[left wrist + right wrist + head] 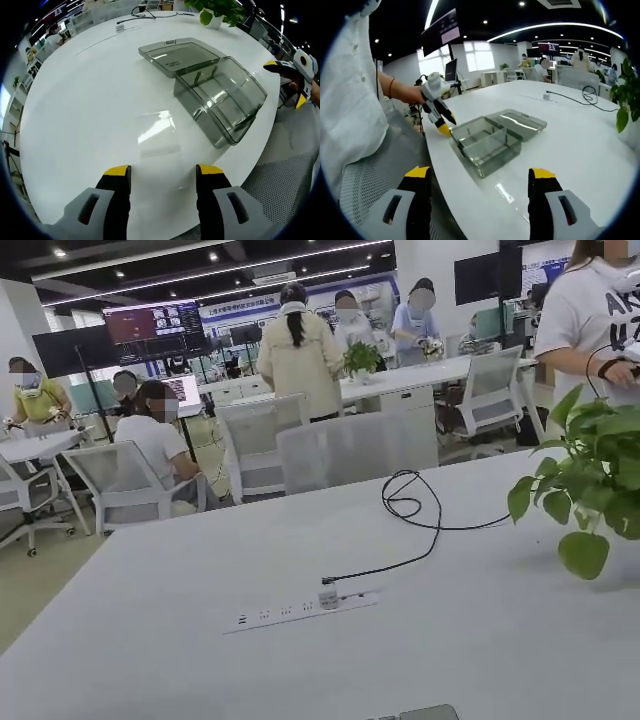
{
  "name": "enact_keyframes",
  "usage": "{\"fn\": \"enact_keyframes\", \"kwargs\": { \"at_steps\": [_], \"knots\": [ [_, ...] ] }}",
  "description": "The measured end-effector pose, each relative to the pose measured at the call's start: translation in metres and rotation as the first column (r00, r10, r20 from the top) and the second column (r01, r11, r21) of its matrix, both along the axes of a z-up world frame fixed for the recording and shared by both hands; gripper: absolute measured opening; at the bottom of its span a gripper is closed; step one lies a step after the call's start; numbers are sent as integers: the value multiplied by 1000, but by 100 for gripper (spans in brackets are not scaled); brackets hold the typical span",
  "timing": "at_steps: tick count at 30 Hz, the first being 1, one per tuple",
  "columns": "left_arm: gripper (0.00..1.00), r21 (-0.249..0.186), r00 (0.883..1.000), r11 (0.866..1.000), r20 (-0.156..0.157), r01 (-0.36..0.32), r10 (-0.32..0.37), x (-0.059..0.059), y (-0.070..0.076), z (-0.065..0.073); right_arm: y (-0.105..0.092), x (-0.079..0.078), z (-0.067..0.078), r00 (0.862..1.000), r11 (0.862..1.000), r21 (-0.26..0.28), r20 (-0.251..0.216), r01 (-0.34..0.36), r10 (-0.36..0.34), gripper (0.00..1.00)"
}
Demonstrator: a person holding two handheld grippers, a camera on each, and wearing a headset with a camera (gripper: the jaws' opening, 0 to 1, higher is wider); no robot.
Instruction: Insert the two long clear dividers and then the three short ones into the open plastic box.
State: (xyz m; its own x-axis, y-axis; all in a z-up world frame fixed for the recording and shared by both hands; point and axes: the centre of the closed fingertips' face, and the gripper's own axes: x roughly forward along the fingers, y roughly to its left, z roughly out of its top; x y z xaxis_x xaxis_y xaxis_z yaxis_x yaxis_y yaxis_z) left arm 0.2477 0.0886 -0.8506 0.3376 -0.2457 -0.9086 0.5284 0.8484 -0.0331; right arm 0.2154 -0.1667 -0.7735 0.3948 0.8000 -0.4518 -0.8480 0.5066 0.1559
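Note:
The clear plastic box (220, 100) stands on the white table near its edge, with its hinged lid (175, 56) lying open behind it. Thin clear partition lines show inside the box (485, 142). Faint flat clear pieces (159, 137) lie on the table between the box and my left gripper (164, 172), which is open with nothing between its jaws. My right gripper (480, 174) is open too and points at the box from the other side, with clear pieces (506, 192) lying just ahead of it. The left gripper (444, 122) hovers off the box's far corner.
A potted plant (590, 480) stands at the table's right. A black cable (410, 505) runs to a socket strip (300, 610) set in the tabletop. Mesh chairs and several people fill the room behind. The table edge runs close beside the box.

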Motion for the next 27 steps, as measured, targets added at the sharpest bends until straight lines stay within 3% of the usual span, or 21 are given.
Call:
{"fn": "enact_keyframes", "kwargs": {
  "at_steps": [4,5,14,20,27],
  "knots": [
    [47,54,1000,998,-1,31,-31,0,3,-2,-2,0,0,1000,1000,9,-2,17,-17,79],
    [46,39,1000,999,-10,19,-18,1,1,-1,-3,0,0,1000,1000,9,-1,19,-19,79],
    [41,71,998,997,-56,29,-25,0,0,-1,-5,-1,-1,999,999,18,-2,39,-39,77],
    [33,75,998,996,-61,40,-35,-1,-1,-1,-4,-1,-1,999,999,19,-7,40,-40,77],
    [32,74,997,996,-62,50,-46,-1,-1,-1,-1,-1,1,999,999,19,0,39,-40,76]
  ]
}}
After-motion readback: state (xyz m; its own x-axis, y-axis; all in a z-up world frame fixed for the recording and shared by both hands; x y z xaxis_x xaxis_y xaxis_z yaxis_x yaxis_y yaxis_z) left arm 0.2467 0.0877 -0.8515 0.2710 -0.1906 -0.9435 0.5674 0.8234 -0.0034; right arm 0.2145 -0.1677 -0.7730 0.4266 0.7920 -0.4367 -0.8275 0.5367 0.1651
